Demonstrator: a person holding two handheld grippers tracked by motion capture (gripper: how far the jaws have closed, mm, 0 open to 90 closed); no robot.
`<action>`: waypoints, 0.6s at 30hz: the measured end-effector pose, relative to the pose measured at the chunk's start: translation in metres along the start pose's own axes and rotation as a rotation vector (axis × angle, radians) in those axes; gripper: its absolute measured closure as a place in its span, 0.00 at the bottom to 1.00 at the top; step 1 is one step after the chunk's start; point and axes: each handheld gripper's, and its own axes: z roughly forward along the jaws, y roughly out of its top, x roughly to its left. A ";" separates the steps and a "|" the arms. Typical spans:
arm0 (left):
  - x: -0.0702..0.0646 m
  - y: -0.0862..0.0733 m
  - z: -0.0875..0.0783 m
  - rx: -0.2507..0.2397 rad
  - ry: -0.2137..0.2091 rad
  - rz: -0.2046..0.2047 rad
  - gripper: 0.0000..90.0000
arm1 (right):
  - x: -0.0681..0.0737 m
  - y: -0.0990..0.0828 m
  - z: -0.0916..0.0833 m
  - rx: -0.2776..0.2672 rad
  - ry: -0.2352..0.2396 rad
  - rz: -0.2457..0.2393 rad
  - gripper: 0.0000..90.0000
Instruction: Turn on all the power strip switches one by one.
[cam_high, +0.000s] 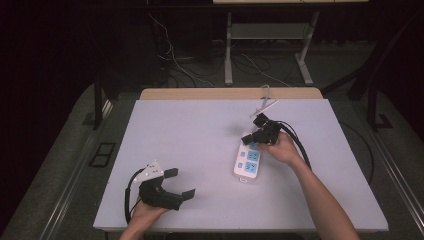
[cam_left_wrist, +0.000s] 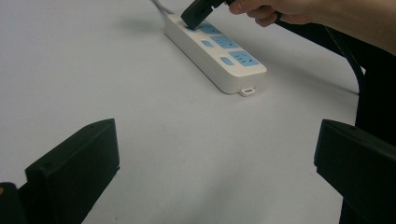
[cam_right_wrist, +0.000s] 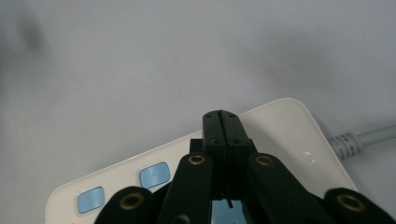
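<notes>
A white power strip with blue sockets and blue buttons lies on the pale table, right of centre. Its grey cord runs off toward the far edge. My right gripper is shut with nothing between its jaws. Its tip points down onto the far end of the power strip, as the left gripper view shows at the right gripper. In the right gripper view the closed gripper sits over the strip, beside two blue buttons. My left gripper is open and empty near the front left, its gripper facing the strip.
The right gripper's black cable loops over the table behind the hand. A wooden edge borders the table's far side. Beyond it stand a desk frame and loose wires on the floor.
</notes>
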 end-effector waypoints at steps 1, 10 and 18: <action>0.000 0.000 0.000 -0.001 0.000 -0.001 0.00 | 0.001 0.000 0.000 0.001 -0.002 -0.006 1.00; 0.000 0.000 0.001 0.004 -0.003 0.001 0.00 | 0.011 -0.002 -0.011 -0.014 -0.016 -0.033 0.98; -0.001 0.000 0.002 0.003 -0.004 -0.002 0.00 | 0.012 -0.007 -0.037 -0.070 -0.062 -0.013 0.80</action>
